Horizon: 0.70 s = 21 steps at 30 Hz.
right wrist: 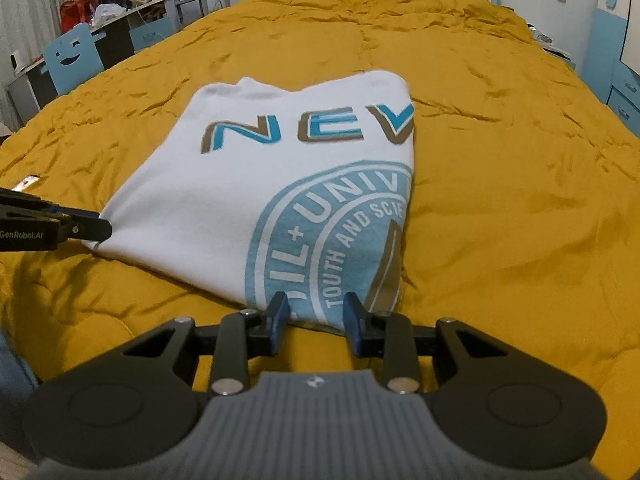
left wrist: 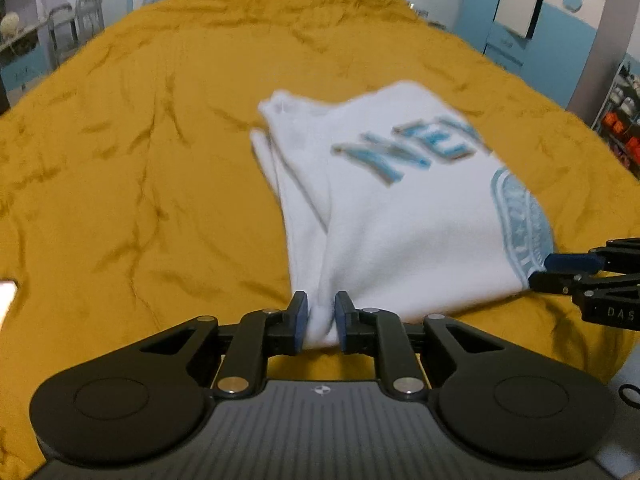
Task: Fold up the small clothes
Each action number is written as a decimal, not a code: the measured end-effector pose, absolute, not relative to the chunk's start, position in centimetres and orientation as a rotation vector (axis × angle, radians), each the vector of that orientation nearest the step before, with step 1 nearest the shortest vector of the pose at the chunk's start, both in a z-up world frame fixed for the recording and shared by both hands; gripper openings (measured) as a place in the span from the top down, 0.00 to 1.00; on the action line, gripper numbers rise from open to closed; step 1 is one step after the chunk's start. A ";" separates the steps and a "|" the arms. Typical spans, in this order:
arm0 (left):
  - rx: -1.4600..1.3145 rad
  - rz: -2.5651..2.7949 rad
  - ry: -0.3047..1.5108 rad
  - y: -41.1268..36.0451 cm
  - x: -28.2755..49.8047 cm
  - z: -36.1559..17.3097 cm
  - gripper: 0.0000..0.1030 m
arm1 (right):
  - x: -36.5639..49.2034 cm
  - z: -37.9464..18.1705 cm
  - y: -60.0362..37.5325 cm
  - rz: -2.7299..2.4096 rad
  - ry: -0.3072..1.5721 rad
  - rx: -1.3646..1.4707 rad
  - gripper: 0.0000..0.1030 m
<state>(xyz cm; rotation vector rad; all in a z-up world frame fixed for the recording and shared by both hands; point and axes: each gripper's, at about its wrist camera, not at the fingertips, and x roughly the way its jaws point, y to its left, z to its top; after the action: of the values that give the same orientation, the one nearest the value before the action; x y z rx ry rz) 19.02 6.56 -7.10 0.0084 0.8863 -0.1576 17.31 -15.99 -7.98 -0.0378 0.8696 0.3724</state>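
A white T-shirt with blue "NEV" lettering and a round blue crest lies folded on a mustard bedspread. My left gripper is shut on the shirt's near left corner, and a pinch of white cloth is bunched between its blue pads. In the right wrist view the same shirt lies flat, with the left gripper at its left corner. My right gripper stands open over the near right edge at the crest, its pads apart and not pressing the cloth. It shows at the shirt's right corner.
The bedspread stretches wide around the shirt. A small pale object lies on it at the left. A blue chair with a smiling face and a cluttered desk stand beyond the bed's left side, with blue cupboards to the right.
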 end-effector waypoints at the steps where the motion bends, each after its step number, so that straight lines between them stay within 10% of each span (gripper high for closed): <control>1: 0.014 -0.161 0.861 6.5 18.8 -6.3 0.81 | 17.3 -7.2 -16.1 0.382 0.870 -0.028 0.67; 15: 0.112 -0.092 0.367 3.1 15.9 6.0 0.13 | 14.5 6.0 -17.3 0.364 0.491 -0.024 0.24; 21: 0.116 0.036 0.173 1.1 12.7 6.5 0.00 | 10.1 7.8 -17.8 0.296 0.327 0.016 0.20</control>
<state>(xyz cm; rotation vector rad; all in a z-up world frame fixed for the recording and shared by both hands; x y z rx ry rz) 12.69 1.05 6.54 0.1162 0.1731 0.0357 10.07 -17.76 7.83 0.0161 0.3271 0.2964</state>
